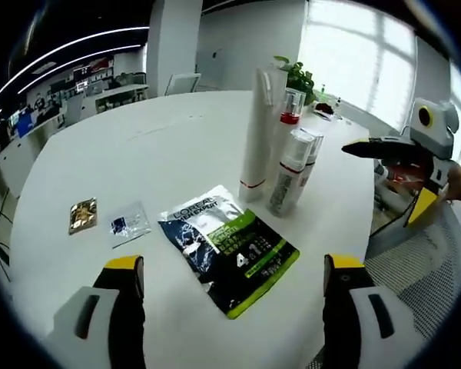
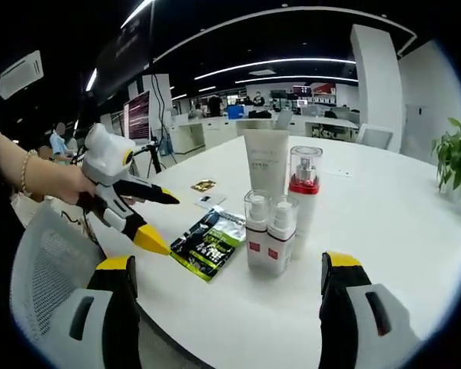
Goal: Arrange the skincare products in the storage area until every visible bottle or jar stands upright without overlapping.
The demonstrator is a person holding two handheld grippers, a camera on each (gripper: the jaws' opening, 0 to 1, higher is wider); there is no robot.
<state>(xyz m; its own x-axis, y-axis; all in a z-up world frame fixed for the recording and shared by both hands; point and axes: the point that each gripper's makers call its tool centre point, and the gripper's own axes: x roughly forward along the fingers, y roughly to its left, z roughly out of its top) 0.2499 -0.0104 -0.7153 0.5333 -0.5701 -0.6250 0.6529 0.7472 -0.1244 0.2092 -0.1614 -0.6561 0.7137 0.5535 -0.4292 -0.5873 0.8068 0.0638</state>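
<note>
A tall white tube (image 1: 255, 134) (image 2: 265, 161), a bottle with a red collar (image 1: 288, 127) (image 2: 303, 188) and two small clear-capped bottles (image 1: 292, 173) (image 2: 269, 234) stand upright in a tight cluster on the round white table (image 1: 138, 154). A dark green sachet (image 1: 230, 250) (image 2: 211, 242) lies flat in front of them. My left gripper (image 1: 233, 263) (image 2: 169, 223) hovers open above the sachet's near side, holding nothing. At the table edge my right gripper (image 2: 227, 263) (image 1: 378, 184) faces the cluster, also open, with nothing between its jaws.
A small gold sachet (image 1: 83, 215) (image 2: 203, 185) and a small blue-white sachet (image 1: 129, 224) (image 2: 209, 201) lie flat left of the green one. A grey mesh chair (image 2: 54, 261) (image 1: 415, 261) stands by the table edge. A potted plant (image 1: 296, 77) sits behind the bottles.
</note>
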